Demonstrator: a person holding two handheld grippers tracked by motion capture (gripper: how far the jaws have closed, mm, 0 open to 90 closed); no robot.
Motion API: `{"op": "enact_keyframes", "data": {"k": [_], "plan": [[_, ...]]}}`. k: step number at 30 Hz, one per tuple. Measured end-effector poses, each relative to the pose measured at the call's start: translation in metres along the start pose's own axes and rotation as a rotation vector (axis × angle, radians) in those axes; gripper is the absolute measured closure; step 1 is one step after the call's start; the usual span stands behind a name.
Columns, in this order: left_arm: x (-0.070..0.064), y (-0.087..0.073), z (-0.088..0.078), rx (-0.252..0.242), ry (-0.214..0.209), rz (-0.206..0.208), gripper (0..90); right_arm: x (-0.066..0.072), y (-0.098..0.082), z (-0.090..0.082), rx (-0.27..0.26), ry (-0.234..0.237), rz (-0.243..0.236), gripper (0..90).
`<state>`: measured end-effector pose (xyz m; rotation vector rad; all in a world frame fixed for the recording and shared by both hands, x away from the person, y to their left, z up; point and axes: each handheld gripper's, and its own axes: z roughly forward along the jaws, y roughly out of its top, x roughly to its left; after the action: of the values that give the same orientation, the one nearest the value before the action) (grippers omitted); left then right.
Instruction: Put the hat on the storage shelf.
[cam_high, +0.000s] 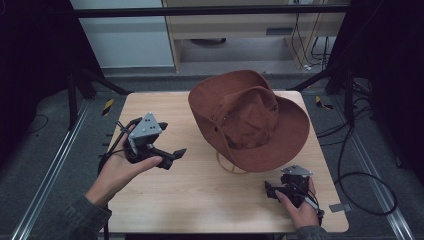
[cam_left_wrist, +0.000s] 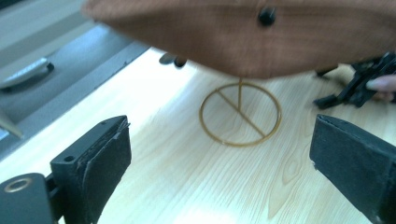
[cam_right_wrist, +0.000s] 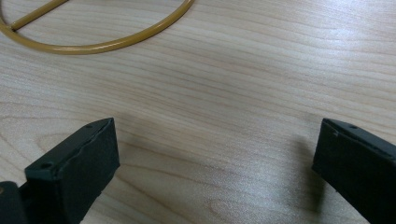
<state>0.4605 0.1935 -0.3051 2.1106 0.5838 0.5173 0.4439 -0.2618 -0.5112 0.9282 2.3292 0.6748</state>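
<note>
High view: brown hat (cam_high: 250, 120) between both open grippers, untouched.

No text, label, brand, number or sign can be read on anything near either claw or beyond them.

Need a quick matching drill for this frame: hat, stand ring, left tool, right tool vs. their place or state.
Things:
1. hat
2. stand ring
3. left tool
4. right tool

Places or states:
A. open, near the table's front right edge
B. brown, perched on the stand
C. gold wire, flat on the table
D. open, held above the table's left side

Pairs: 1-B, 2-C, 3-D, 4-A
</note>
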Motion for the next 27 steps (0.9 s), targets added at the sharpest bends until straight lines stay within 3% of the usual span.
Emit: {"op": "enact_keyframes", "data": {"k": [5,8,18,26,27], "plan": [[0.004,-0.025,0.011,0.025,-0.006,-0.046,5.1,0.000,0.000,0.000,0.000,-0.001,0.000,0.4],[0.007,-0.038,0.017,0.049,0.012,-0.043,5.2,0.000,0.000,0.000,0.000,0.000,-0.001,0.4],[0.017,-0.085,0.037,0.109,0.035,-0.106,5.3,0.000,0.000,0.000,0.000,-0.001,0.000,0.5],[0.026,-0.119,0.044,0.134,0.051,-0.168,5.3,0.000,0.000,0.000,0.000,-0.001,-0.001,0.5],[0.027,-0.123,0.045,0.141,0.055,-0.174,5.3,-0.002,0.000,0.000,-0.002,-0.010,-0.017,0.5]]}}
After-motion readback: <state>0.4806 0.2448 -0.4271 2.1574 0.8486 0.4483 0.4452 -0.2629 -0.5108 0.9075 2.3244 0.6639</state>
